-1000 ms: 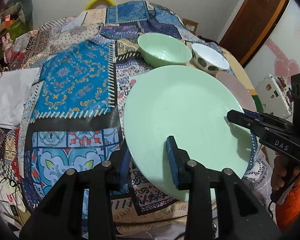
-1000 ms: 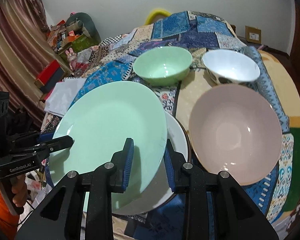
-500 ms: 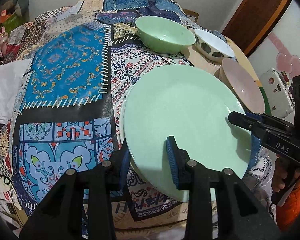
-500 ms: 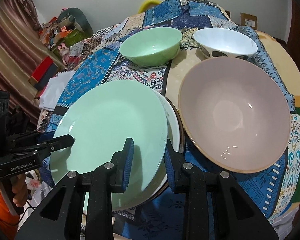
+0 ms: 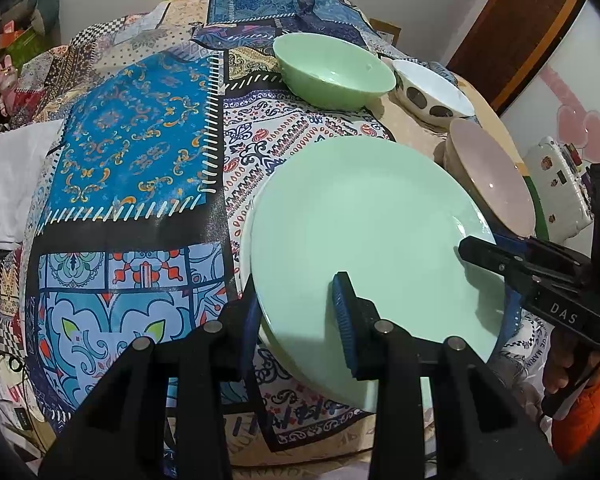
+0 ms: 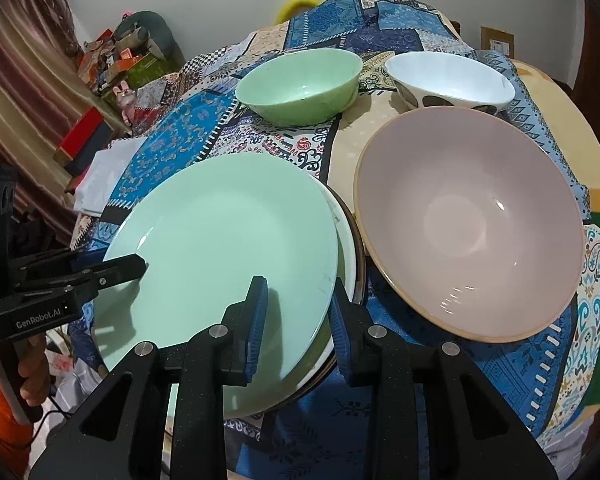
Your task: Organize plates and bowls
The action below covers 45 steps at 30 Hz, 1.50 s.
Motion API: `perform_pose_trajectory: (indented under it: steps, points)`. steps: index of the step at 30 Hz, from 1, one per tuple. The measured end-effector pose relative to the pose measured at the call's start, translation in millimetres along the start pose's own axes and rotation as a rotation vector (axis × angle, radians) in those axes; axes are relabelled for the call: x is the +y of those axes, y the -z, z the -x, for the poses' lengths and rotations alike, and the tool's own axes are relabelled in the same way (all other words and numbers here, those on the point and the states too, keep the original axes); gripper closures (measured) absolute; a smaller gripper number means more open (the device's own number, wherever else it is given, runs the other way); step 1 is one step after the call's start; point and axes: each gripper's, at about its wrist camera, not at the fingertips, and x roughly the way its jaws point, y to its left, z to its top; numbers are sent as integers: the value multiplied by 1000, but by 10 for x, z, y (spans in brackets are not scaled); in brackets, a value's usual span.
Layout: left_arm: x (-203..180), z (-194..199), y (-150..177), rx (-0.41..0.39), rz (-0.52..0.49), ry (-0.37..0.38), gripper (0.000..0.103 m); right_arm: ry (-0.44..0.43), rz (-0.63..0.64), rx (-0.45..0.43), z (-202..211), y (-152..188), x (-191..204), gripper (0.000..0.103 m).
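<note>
A: Where is the green plate (image 6: pixel 228 236) lying?

B: On a white plate (image 6: pixel 346 240) on the table (image 5: pixel 136 152), beside the pink bowl (image 6: pixel 468 220).

A: What are the fingers doing?

B: The left gripper (image 5: pixel 296 320) and right gripper (image 6: pixel 298 320) are each clamping the green plate's rim from opposite sides.

A: Behind?

B: Green bowl (image 6: pixel 300 84), spotted white bowl (image 6: pixel 450 80).

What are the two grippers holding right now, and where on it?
Both hold the green plate by its rim: left gripper at the near-left edge, right gripper at the near-right edge.
</note>
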Motion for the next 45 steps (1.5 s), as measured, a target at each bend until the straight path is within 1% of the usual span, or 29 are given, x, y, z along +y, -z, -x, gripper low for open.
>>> perform_pose_trajectory:
  steps: [14, 25, 26, 28, 29, 31, 33, 38, 41, 45]
  points:
    - [39, -18, -26, 22, 0, 16, 69, -28, -10, 6, 11, 5, -36, 74]
    - [12, -29, -23, 19, -26, -18, 69, -40, -22, 1, 44, 16, -51, 74]
    - [11, -17, -24, 15, -32, -29, 70, -40, -23, -1, 52, 15, -55, 74]
    - [21, 5, -24, 4, -45, -86, 70, -33, -25, 0, 68, 18, -60, 74]
    - [38, 8, -19, 4, -45, -94, 70, -18, -24, -6, 77, 21, -71, 74]
    - [111, -8, -9, 23, -24, -77, 70, -29, -32, -7, 85, 22, -105, 74]
    - [169, -19, 8, 29, -6, -83, 70, -43, -46, 0, 76, 24, -131, 74]
    - [178, 59, 16, 6, 0, -83, 70, -33, -23, -3, 73, 34, -73, 74]
    - [107, 150, -7, -20, -21, -97, 70, -19, -5, -11, 102, 27, -44, 74]
    - [-68, 317, -55, -66, -66, -104, 70, -1, 8, -54, 239, 1, -57, 74]
